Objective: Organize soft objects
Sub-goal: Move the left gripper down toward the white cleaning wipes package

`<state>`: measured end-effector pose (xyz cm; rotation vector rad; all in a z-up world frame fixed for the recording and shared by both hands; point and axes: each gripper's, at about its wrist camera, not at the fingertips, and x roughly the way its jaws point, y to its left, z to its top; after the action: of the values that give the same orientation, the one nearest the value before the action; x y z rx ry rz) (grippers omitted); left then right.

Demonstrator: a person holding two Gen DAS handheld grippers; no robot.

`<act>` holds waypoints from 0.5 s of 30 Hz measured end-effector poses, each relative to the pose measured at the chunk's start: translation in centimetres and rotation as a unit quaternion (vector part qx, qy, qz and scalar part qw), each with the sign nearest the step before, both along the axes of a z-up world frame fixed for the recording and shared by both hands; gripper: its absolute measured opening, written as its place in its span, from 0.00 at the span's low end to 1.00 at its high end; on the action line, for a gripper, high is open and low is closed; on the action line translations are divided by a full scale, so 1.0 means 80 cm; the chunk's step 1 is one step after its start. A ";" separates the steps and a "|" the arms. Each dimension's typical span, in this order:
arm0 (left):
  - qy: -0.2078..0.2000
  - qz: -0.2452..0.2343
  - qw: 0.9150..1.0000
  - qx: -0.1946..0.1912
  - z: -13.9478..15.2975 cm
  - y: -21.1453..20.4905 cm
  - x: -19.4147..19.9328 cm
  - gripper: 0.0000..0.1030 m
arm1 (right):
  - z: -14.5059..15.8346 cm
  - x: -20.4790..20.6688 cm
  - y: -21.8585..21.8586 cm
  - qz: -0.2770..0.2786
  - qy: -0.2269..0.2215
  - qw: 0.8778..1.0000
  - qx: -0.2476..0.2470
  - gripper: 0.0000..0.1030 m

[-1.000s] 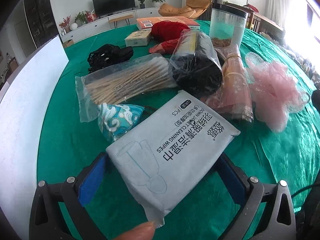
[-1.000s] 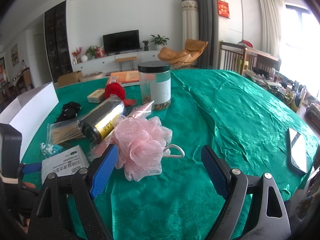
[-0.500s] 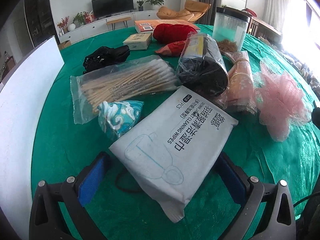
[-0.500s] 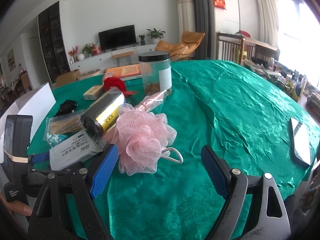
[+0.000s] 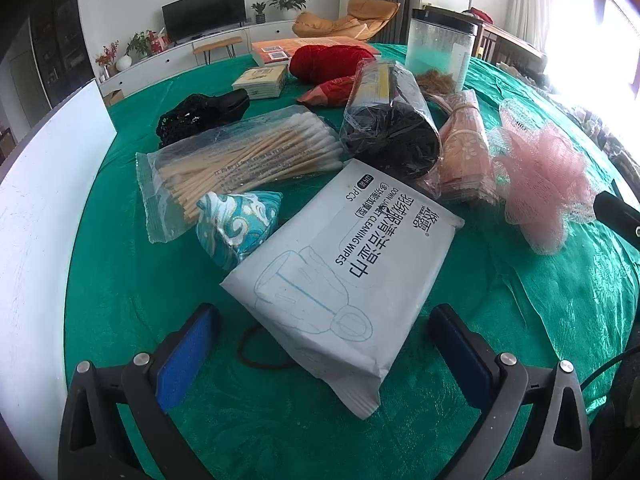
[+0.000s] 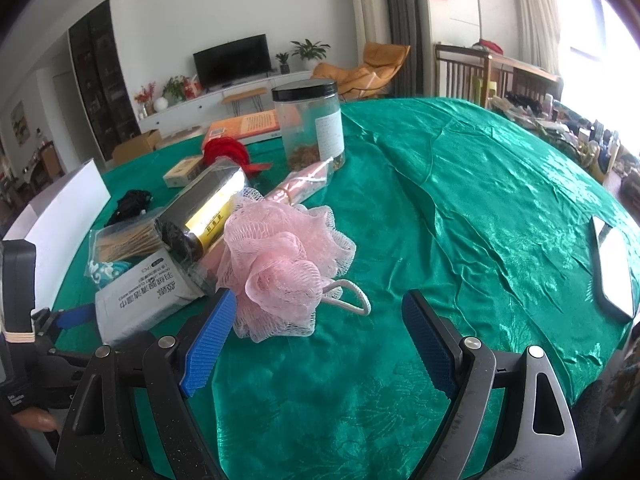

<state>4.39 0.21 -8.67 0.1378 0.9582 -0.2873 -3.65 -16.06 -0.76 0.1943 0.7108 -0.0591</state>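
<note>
Left claw [image 5: 324,344]: fingers apart, nothing clamped. Wipes pack [image 5: 344,276] flat between them, long axis running from near-centre away rightward. Right claw [image 6: 316,340]: apart; pink sponge [image 6: 280,264] just ahead-left.

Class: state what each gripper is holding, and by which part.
Nothing is held. The left gripper is open around the grey wipes packet; the right gripper is open beside the pink mesh sponge.

- The right gripper [image 6: 316,340] hangs with its blue jaws wide apart over the green tablecloth [image 6: 480,208].
- A pink mesh bath pouf [image 6: 280,264] lies just beyond its left finger.
- A grey wipes packet [image 6: 140,296] sits left of the pouf, touching a wrapped black roll [image 6: 200,216].
- A clear jar [image 6: 310,124] stands upright further back.
</note>
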 end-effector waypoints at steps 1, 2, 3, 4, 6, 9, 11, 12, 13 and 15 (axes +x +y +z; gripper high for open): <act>0.000 -0.003 1.000 0.003 0.000 0.003 -0.003 1.00 | -0.002 0.000 -0.008 -0.006 0.001 1.000 0.016 0.84; 0.000 -0.003 1.000 -0.001 -0.001 0.009 -0.006 1.00 | -0.003 -0.002 -0.017 -0.017 0.000 0.999 0.034 0.84; -0.005 -0.010 1.000 -0.012 0.000 0.015 -0.011 1.00 | -0.004 -0.003 -0.025 -0.026 -0.002 0.998 0.049 0.85; -0.009 -0.017 1.000 -0.014 0.000 0.019 -0.016 1.00 | -0.005 -0.004 -0.031 -0.030 -0.003 0.998 0.061 0.85; -0.014 -0.019 1.000 -0.007 -0.001 0.022 -0.023 1.00 | -0.006 -0.001 -0.026 -0.011 0.002 0.998 0.065 0.84; -0.014 -0.004 1.000 -0.010 -0.001 0.026 -0.024 1.00 | -0.011 0.021 0.017 0.072 0.036 0.996 0.030 0.84; -0.015 0.001 1.000 -0.005 -0.002 0.024 -0.023 1.00 | -0.018 0.043 0.043 0.110 0.049 0.992 -0.024 0.84; -0.015 0.003 1.000 -0.006 -0.002 0.024 -0.022 1.00 | -0.024 0.058 0.044 0.110 0.059 0.991 -0.044 0.84; -0.015 0.003 1.000 -0.007 -0.002 0.024 -0.022 1.00 | -0.030 0.071 0.030 0.084 0.066 0.993 -0.044 0.82; -0.015 0.003 1.000 -0.007 -0.002 0.025 -0.022 1.00 | -0.031 0.076 -0.031 -0.030 0.053 0.998 0.001 0.82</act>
<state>2.60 2.24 -8.83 0.1255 0.9256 -0.2865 2.44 -18.50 -3.21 0.2153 0.8105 -0.1268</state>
